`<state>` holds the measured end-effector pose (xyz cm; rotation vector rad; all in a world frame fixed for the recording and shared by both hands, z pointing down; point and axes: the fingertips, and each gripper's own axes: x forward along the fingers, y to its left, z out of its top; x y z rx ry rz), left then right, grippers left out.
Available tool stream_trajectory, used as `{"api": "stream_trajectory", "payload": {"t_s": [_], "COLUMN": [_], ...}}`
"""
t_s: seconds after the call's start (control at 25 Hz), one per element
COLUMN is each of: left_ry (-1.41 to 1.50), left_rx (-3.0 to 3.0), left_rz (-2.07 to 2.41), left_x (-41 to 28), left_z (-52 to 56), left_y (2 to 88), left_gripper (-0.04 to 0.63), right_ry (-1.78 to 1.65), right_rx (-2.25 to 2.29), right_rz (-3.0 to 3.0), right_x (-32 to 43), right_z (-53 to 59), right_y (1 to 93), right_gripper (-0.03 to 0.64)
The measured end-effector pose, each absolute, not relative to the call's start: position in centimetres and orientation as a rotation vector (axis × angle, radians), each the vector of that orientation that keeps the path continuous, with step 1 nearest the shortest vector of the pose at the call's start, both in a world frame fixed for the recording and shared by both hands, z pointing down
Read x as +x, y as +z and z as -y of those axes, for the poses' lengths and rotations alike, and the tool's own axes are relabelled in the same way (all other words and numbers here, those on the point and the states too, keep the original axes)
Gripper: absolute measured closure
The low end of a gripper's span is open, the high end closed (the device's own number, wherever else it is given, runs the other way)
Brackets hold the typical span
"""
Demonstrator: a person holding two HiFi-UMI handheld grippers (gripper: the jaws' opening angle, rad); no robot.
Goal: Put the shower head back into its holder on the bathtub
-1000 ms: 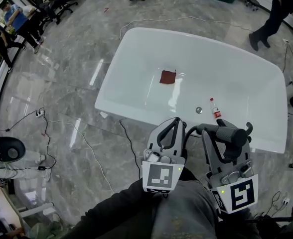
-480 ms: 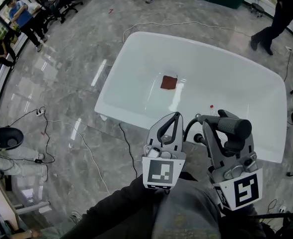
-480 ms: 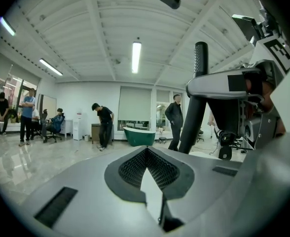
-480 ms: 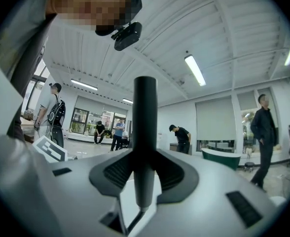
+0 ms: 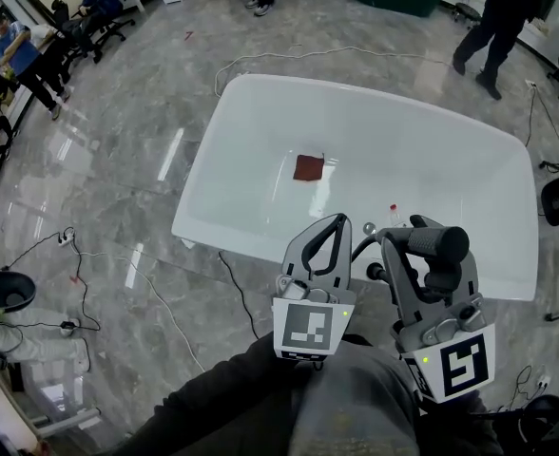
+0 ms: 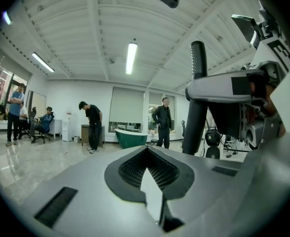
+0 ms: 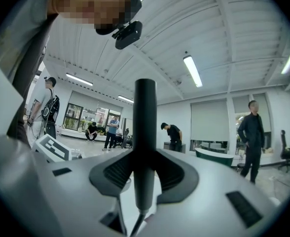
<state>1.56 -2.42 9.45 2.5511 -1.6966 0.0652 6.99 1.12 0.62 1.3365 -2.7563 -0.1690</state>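
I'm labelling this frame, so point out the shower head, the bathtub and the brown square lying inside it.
shower head [image 7: 145,132]: right gripper view, on its dark handle.
bathtub [image 5: 213,160]: head view, on its left wall.
brown square [image 5: 308,167]: head view, on its middle.

The shower head [image 5: 439,245] hides part of the bathtub [image 5: 208,160] rim.

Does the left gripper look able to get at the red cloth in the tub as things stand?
Probably yes: the left gripper is empty, fingers shut, and the cloth lies bare on the tub floor, nothing across the way.
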Motion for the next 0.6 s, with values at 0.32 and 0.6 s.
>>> {"api": "stream_trajectory", "payload": {"t_s": [0.32, 0.6], "left_ry": [0.115, 0.138], "left_rx": [2.530, 2.526], "left_rz": [1.647, 1.619], "left_x": [0.9, 0.4], "left_z": [3.0, 2.6], "left_y": [11.4, 12.5], "left_gripper": [0.592, 0.592], "right_ry": [-0.079, -0.040], "right_rx": [1.403, 1.435], "right_rz": [2.702, 2.677], "right_x": [7.4, 7.3], "right_z": [0.1, 0.0], "right_y": [2.6, 4.0], "right_gripper": [0.474, 0.474]}}
